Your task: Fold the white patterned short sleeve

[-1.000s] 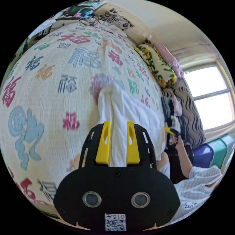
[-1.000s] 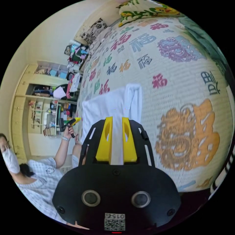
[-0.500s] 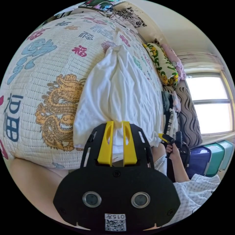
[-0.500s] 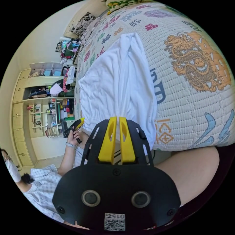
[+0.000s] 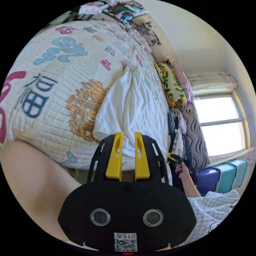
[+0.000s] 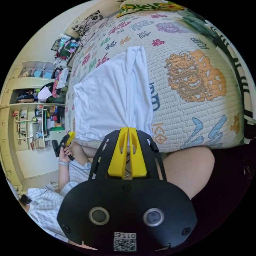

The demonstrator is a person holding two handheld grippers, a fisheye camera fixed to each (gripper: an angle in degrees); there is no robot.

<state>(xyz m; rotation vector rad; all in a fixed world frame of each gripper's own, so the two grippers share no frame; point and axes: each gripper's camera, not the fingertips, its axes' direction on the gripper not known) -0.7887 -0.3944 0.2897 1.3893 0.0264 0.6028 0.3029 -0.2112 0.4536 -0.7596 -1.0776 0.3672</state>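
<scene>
The white shirt [image 5: 133, 104] lies on the bed [image 5: 53, 88], its near hem at the bed's edge. The left tongs [image 5: 128, 138] stand apart over that hem, while the right tongs [image 6: 128, 133] pinch its corner (jaws nearly together). If the right pulls alone, the fold could skew or slide off.

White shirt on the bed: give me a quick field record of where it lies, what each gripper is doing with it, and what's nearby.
garment: white shirt, lying on the patterned bedspread near the bed's edge
shape: bunched into lengthwise pleats at the far end
left gripper: jaws parted, at the shirt's near hem, no clamp visible
right gripper: jaws nearly together, pinching the near hem
nearby: floral pillow beyond the shirt; window past the bed
</scene>
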